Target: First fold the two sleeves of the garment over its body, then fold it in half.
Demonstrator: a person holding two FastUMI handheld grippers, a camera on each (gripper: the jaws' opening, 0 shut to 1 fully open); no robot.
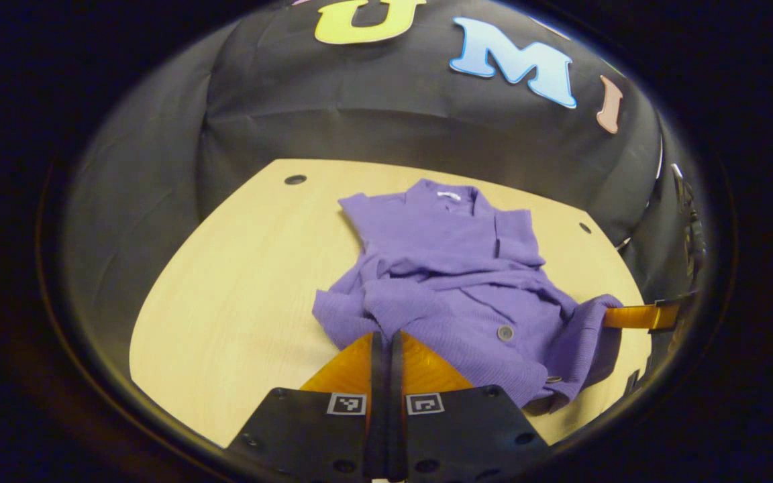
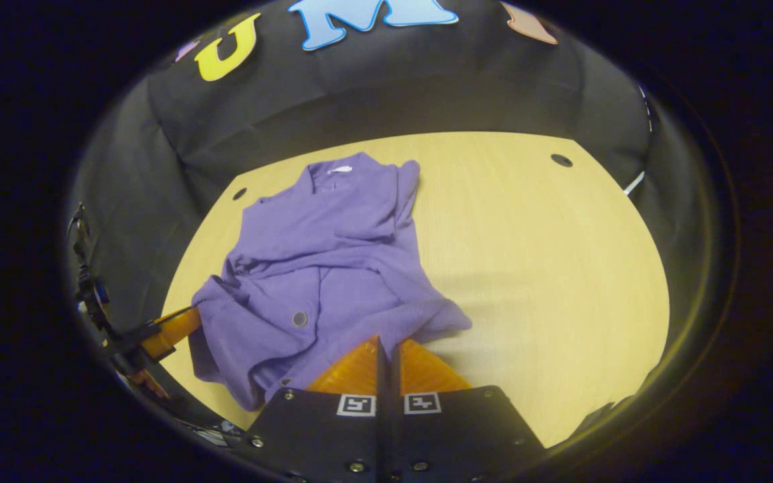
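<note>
A purple buttoned cardigan (image 1: 440, 255) lies on the wooden table (image 1: 239, 282), collar at the far end, both sleeves bunched across its body. My left gripper (image 1: 386, 333) is shut on the near hem at one corner. The right gripper (image 1: 618, 315) comes in from the right, and the hem's other corner drapes over its tip. In the right gripper view the cardigan (image 2: 319, 235) spreads to the left, and my right gripper (image 2: 388, 341) is shut on its near edge. The left gripper (image 2: 192, 318) pinches the hem at the far left. The near hem is raised off the table and sags between the two grippers.
The table top (image 2: 541, 255) is bare wood to the right of the cardigan in the right gripper view. Small dark holes (image 1: 295, 179) (image 2: 561, 160) sit near its far corners. Black cloth walls close the booth behind and at both sides.
</note>
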